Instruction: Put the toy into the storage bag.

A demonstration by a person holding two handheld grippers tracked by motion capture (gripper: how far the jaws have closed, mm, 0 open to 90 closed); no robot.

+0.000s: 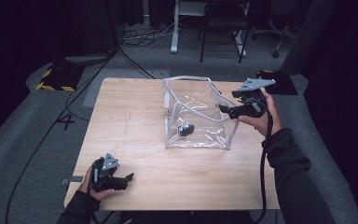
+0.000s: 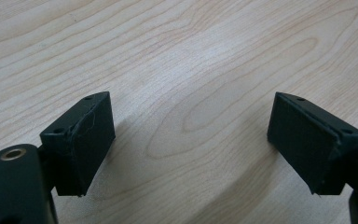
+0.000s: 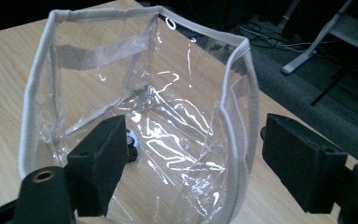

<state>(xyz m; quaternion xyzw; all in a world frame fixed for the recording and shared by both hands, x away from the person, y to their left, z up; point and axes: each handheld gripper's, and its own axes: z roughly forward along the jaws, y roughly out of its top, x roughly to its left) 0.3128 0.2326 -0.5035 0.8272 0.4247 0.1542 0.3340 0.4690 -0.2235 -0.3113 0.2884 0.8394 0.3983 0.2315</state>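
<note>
The right gripper, jaws apart, straddles the right rim of the clear plastic bag with grey trim at the wooden table's far middle; the left gripper, jaws apart, rests near the front-left corner.

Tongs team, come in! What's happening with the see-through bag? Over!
Both tongs open. Right tongs straddle the clear bag rim, not clamped. Left tongs idle over table. Small dark object inside bag.

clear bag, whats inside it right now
The clear bag holds one small dark object lying on its bottom, near the left wall. In the right gripper view a jaw covers part of it, so its make cannot be told. Nothing else shows through the plastic.
</note>
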